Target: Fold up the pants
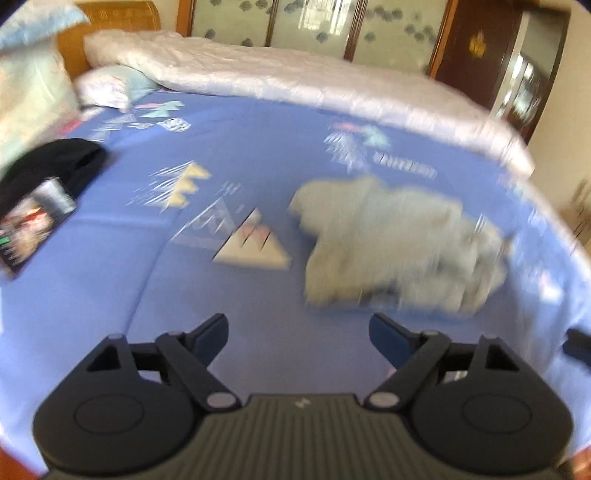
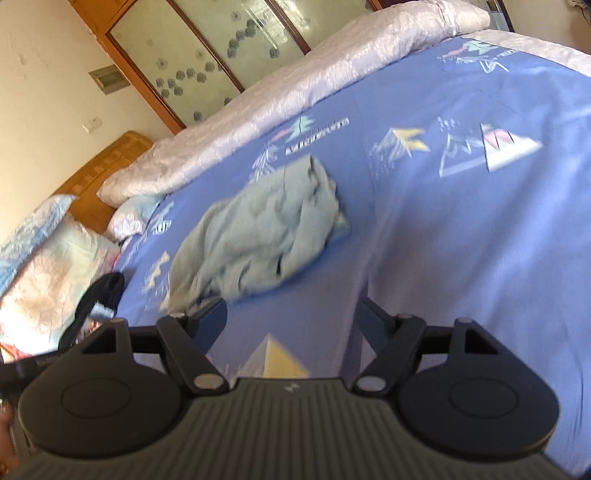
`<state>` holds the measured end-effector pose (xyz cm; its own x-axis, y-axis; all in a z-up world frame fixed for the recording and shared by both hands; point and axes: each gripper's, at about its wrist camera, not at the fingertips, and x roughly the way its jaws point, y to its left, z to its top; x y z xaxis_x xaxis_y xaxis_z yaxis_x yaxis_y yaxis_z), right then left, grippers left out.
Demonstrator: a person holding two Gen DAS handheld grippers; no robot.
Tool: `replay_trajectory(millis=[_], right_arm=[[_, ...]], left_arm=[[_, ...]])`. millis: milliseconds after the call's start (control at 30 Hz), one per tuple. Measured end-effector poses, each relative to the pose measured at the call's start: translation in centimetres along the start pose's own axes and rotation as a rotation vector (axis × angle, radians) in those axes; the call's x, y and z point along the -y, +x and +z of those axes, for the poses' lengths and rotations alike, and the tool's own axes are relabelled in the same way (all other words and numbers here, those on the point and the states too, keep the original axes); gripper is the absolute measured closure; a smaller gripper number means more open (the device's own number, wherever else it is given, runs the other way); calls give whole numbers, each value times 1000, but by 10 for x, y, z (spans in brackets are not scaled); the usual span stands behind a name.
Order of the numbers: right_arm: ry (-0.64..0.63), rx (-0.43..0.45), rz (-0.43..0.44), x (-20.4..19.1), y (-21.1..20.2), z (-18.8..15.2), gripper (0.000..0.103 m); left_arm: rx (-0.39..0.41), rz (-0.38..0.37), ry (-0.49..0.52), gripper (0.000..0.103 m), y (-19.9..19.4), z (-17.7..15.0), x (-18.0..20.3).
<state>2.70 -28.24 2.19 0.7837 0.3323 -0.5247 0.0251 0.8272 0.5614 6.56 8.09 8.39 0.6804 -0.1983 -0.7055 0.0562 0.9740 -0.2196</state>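
Grey-green pants point(image 1: 391, 243) lie crumpled in a heap on the blue patterned bedsheet point(image 1: 221, 147); they also show in the right wrist view point(image 2: 258, 229). My left gripper point(image 1: 298, 332) is open and empty, above the sheet just short of the heap, which lies ahead and to the right. My right gripper point(image 2: 291, 314) is open and empty, close to the near edge of the heap, which lies ahead and to the left. Both views are blurred by motion.
A rolled white quilt point(image 1: 295, 74) runs along the far side of the bed. Pillows point(image 1: 33, 92) lie by the wooden headboard. A black garment point(image 1: 55, 166) and a dark printed packet point(image 1: 33, 221) lie on the sheet's left. Wardrobe doors point(image 1: 314, 22) stand behind.
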Motion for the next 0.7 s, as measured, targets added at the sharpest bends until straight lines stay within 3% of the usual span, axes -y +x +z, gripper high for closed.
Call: replay_trajectory(millis=[100, 267, 367, 467, 533, 567, 633, 667, 700], right_arm=[[52, -14, 65, 17, 24, 25, 13], [182, -23, 61, 49, 85, 52, 12], [219, -43, 67, 62, 118, 67, 12], [187, -72, 89, 62, 148, 80, 11], [165, -115, 117, 58, 167, 83, 10], [143, -126, 134, 53, 174, 83, 10], [47, -152, 132, 36, 184, 81, 13], [-14, -166, 134, 25, 186, 79, 26], [-47, -203, 144, 17, 191, 80, 55]], left_arm=[[1, -61, -24, 5, 35, 34, -7], [-33, -51, -44, 3, 116, 65, -3], [-64, -26, -66, 3, 158, 69, -6], [-134, -111, -109, 5, 188, 66, -4], [-125, -120, -75, 3, 193, 61, 4], [-116, -121, -38, 6, 194, 57, 11], [-113, -194, 9, 48, 191, 53, 23], [-122, -227, 7, 56, 189, 54, 28], [-108, -204, 20, 66, 186, 56, 33]])
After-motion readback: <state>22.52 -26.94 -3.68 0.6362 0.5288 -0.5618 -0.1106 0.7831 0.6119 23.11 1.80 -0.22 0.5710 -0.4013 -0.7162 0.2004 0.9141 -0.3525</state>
